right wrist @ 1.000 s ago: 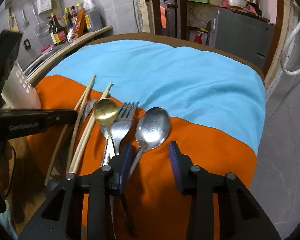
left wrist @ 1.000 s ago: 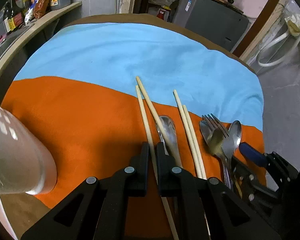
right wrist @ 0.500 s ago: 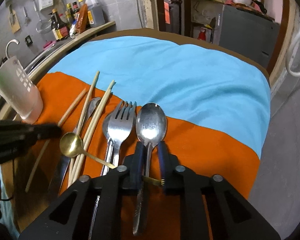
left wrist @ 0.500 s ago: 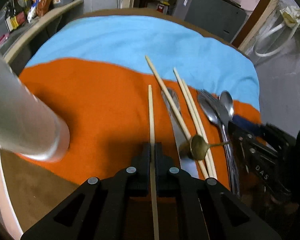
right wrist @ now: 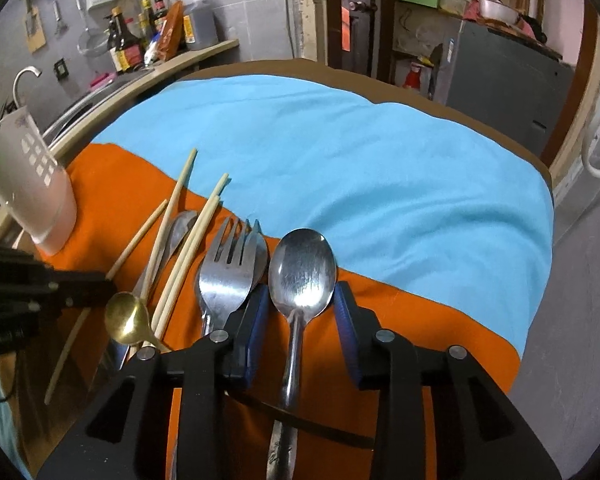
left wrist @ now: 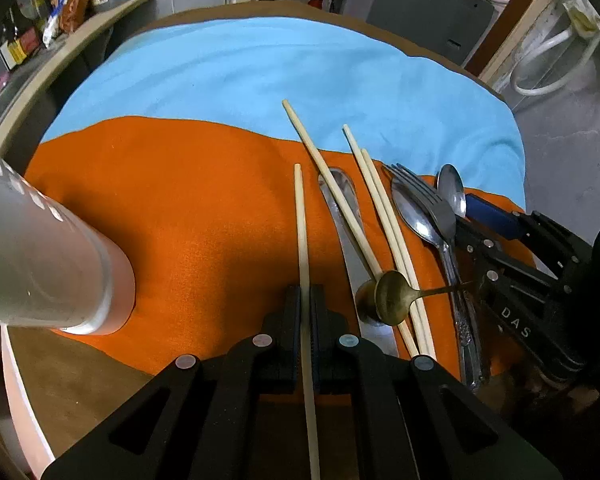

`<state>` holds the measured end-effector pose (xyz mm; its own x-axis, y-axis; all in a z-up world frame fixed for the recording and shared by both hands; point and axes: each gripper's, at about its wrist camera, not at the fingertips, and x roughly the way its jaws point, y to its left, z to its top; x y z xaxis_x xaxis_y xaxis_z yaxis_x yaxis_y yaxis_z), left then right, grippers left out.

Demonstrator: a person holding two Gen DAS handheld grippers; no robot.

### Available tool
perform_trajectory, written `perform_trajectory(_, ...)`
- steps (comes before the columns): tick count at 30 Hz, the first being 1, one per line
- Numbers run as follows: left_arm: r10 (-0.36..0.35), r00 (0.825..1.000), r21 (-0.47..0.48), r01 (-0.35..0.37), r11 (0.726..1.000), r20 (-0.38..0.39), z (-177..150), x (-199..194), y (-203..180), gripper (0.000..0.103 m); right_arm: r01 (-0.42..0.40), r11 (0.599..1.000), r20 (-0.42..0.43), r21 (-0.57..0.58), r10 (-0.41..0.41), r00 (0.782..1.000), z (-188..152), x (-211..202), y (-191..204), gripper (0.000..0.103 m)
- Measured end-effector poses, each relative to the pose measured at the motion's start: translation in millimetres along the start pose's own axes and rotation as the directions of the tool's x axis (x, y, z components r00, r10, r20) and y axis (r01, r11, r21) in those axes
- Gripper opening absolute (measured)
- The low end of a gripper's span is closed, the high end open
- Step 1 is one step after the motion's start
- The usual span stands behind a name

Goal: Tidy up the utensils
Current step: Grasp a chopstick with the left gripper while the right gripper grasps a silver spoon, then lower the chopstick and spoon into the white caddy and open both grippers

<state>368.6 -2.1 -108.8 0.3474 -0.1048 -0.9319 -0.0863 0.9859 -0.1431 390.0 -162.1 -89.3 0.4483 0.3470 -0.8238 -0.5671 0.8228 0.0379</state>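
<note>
Left gripper clamped tight on one chopstick, raised over the orange cloth. Right gripper opening, jaws apart either side of the silver spoon, pads clear of it. Brass spoon near left; perforated holder far left on cloth.
</note>
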Motion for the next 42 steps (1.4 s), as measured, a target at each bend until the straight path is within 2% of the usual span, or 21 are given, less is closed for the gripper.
perform_trajectory(4,-0.040,0.998,-0.027,0.042,0.999,0.046,-8.3,-5.2,6.9,0.002,-0.013,1.000,0.010,0.005,0.013,1.000,-1.7,-1.8,-1.9,0.029)
perform_trajectory(8,-0.064,0.987,-0.027,0.068,0.997,0.146,-23.5,-25.8,9.8,0.002,-0.078,0.994,0.057,0.076,0.074,0.996,-10.8,-13.8,-13.3,0.029)
perform_trajectory(10,-0.088,0.971,-0.009,0.093,0.996,0.221,-33.9,-42.2,8.4,0.002,-0.091,0.992,0.100,0.089,0.082,0.992,-18.0,-26.1,-14.6,0.029)
perform_trajectory(13,-0.109,0.950,-0.004,0.115,0.993,0.291,-41.3,-57.7,4.4,0.002,-0.092,0.993,0.179,0.080,0.077,0.981,-27.6,-47.4,-10.5,0.029)
perform_trajectory(16,-0.124,0.923,-0.012,0.138,0.990,0.365,-51.5,-76.2,2.9,0.002,-0.089,0.993,0.266,0.078,0.065,0.962,-35.3,-70.8,-5.2,0.029)
perform_trajectory(18,-0.124,0.909,-0.014,0.142,0.990,0.398,-55.5,-84.6,1.4,0.002,-0.083,0.994,0.325,0.073,0.055,0.944,-38.7,-86.9,0.7,0.029)
perform_trajectory(22,-0.132,0.896,-0.011,0.150,0.989,0.425,-59.8,-93.6,3.5,0.002,-0.071,0.995,0.392,0.065,0.040,0.919,-40.0,-102.1,13.6,0.029)
perform_trajectory(25,-0.138,0.888,-0.005,0.156,0.988,0.440,-60.2,-98.5,5.5,0.002,-0.068,0.995,0.418,0.070,0.033,0.908,-39.8,-108.2,20.6,0.029)
perform_trajectory(28,-0.159,0.868,0.001,0.180,0.984,0.471,-61.9,-111.3,12.5,0.002,-0.068,0.994,0.444,0.085,0.023,0.896,-39.4,-118.5,28.3,0.029)
perform_trajectory(31,-0.182,0.838,0.004,0.209,0.978,0.515,-60.7,-132.7,25.9,0.002,-0.070,0.994,0.481,0.088,0.019,0.876,-35.3,-136.7,41.6,0.029)
perform_trajectory(36,-0.217,0.777,0.031,0.247,0.969,0.591,-49.8,-179.0,66.4,0.002,-0.088,0.994,0.562,0.058,0.040,0.826,-16.3,-167.6,83.8,0.029)
perform_trajectory(38,-0.219,0.751,0.035,0.254,0.967,0.623,-43.1,-195.3,88.3,0.002,-0.129,0.990,0.604,0.062,0.066,0.794,-3.1,-177.0,103.4,0.029)
perform_trajectory(42,-0.192,0.683,-0.002,0.273,0.962,0.705,-17.0,-222.6,152.8,0.002,-0.216,0.975,0.675,0.055,0.123,0.727,29.4,-178.5,137.7,0.029)
